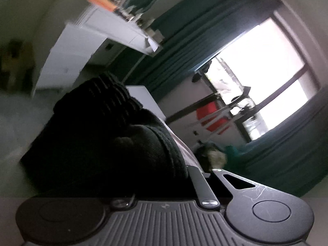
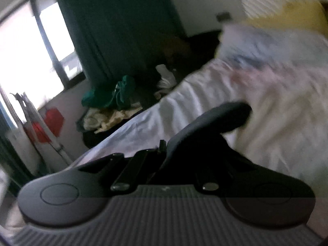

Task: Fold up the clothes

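Note:
A black ribbed knit garment [image 1: 98, 139] bulges up right in front of the left wrist camera and fills the lower left of that view. My left gripper [image 1: 155, 164] is shut on it, and the cloth hides the fingers. In the blurred right wrist view my right gripper [image 2: 231, 114] is shut too. Its dark fingers reach out over the white bed sheet [image 2: 205, 90], with black cloth [image 2: 205, 157] bunched at their base. Both views are strongly tilted.
A heap of green [image 2: 121, 92] and cream [image 2: 106, 119] clothes lies beside the bed. A bright window [image 1: 256, 61] with dark teal curtains [image 1: 184, 41], a red object [image 2: 51, 123] and a white cabinet [image 1: 92, 41] stand further off. A pale pillow [image 2: 266, 45] lies at the bed's far end.

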Demonstrator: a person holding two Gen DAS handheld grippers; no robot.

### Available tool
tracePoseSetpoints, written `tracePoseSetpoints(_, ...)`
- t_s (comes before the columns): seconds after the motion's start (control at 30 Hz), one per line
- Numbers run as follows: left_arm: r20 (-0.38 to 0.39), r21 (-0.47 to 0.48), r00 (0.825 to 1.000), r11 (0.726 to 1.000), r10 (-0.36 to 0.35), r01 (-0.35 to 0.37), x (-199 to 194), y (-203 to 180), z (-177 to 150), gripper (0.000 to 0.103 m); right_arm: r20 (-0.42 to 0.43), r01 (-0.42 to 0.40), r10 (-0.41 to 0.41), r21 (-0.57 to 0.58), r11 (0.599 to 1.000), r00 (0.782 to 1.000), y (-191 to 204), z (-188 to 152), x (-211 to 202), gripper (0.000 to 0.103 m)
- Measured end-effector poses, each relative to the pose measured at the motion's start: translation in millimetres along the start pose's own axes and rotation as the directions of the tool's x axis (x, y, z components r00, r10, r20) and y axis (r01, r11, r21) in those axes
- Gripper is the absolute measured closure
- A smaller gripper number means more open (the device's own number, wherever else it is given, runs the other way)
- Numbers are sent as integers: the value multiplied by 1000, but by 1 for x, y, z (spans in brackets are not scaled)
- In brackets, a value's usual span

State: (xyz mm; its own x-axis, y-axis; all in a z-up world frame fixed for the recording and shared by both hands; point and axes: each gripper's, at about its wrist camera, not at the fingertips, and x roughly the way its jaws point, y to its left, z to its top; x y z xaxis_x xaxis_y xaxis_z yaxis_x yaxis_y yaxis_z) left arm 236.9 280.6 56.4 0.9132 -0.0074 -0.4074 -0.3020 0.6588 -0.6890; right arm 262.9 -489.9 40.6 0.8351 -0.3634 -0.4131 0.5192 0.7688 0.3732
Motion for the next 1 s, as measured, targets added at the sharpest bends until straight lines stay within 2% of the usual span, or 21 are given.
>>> tracePoseSetpoints(0.1,-34,36,997,997,68,-67,83,-15,7,98,-51,36,-39,-58,998,998,37,3,69,96)
tracePoseSetpoints(0.23,-92,76,983,986,157,-150,180,-14,3,97,-142,83,-101,-129,988,985,65,-15,152,96)
tracePoseSetpoints(0.37,-140,123,962,968,236,-220,238,-6,-10,95,-193,72,-110,-196,978,975,77,-42,200,95)
tracePoseSetpoints(0.43,-140,97,963,971,231,-218,247,0,-12,93,-197,46,-85,-197,979,977,74,-47,204,94)
tracePoseSetpoints(0.53,-140,98,973,980,185,-172,239,6,-11,82,-204,3,-40,-176,984,978,67,-48,203,89)
tracePoseSetpoints(0.6,-154,91,977,987,148,-135,226,12,-9,70,-232,-31,-1,-133,991,973,56,-42,194,82)
tracePoseSetpoints(0.67,-170,84,981,993,96,-82,204,17,-7,58,-242,-67,48,-73,995,969,43,-35,178,66)
tracePoseSetpoints(0.7,-168,80,984,995,64,-51,186,21,-7,52,-232,-84,74,-35,996,970,36,-32,167,61)
tracePoseSetpoints(0.73,-158,70,987,997,34,-23,167,23,-9,47,-212,-105,104,11,994,972,26,-29,153,50)
tracePoseSetpoints(0.77,-144,57,990,998,13,-5,150,25,-12,36,-194,-128,136,57,990,971,16,-28,138,38)
tracePoseSetpoints(0.83,-121,-1,992,1000,-31,31,115,32,-20,27,-166,-175,200,155,972,966,-6,-29,109,29)
tracePoseSetpoints(0.87,-113,-57,993,998,-43,37,98,40,-25,21,-157,-191,224,203,960,962,-18,-32,96,27)
tracePoseSetpoints(1.0,-130,-263,991,965,-37,1,48,72,-48,16,-177,-172,257,391,904,950,-61,-49,60,27)
